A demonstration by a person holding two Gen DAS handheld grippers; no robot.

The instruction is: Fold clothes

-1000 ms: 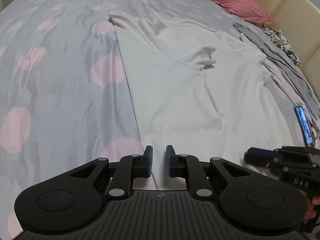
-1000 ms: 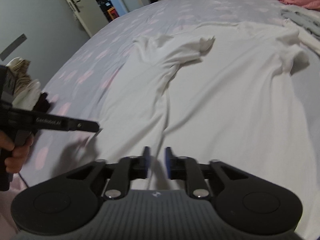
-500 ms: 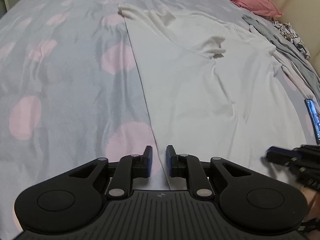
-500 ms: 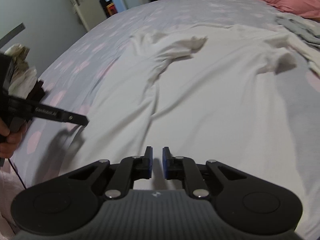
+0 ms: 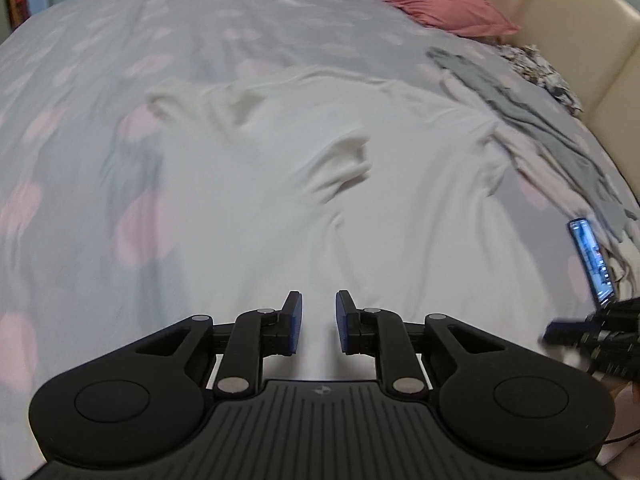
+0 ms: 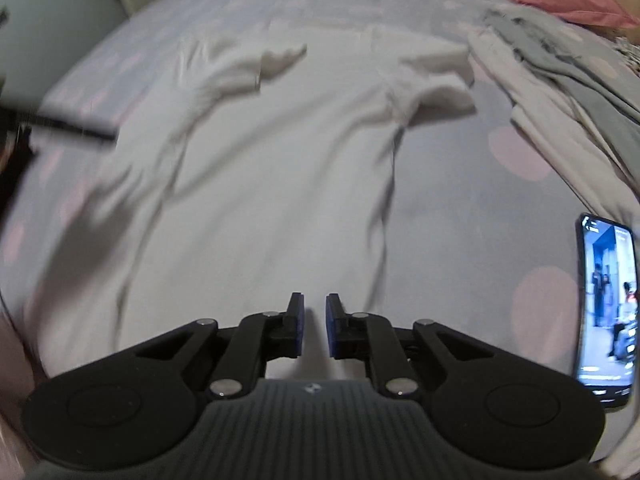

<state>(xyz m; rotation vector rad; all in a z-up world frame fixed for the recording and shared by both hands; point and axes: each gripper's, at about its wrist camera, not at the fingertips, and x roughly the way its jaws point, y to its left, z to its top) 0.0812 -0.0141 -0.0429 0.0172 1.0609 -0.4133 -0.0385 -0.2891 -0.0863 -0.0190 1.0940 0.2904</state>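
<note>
A white T-shirt (image 5: 280, 184) lies spread flat on the bed, with its sleeves far from me and its hem near me. My left gripper (image 5: 319, 316) hovers over the shirt's near part, its blue-padded jaws a little apart with only cloth showing through the gap. My right gripper (image 6: 315, 322) hangs over the same shirt (image 6: 280, 168) near the hem, narrowly open and holding nothing. The right gripper (image 5: 588, 336) also shows, blurred, at the right edge of the left wrist view. The left gripper (image 6: 72, 130) is a dark blur at the left of the right wrist view.
A lit phone (image 6: 606, 312) lies on the grey bedspread with pink dots (image 5: 80, 168), right of the shirt. Grey and pale garments (image 6: 572, 76) are piled at the far right. A pink pillow (image 5: 432, 0) rests by the cream headboard (image 5: 580, 24).
Both cameras have swung right. My left gripper moved from the shirt's left edge to over its middle, and the phone has come into the right wrist view. Jaw gaps look unchanged.
</note>
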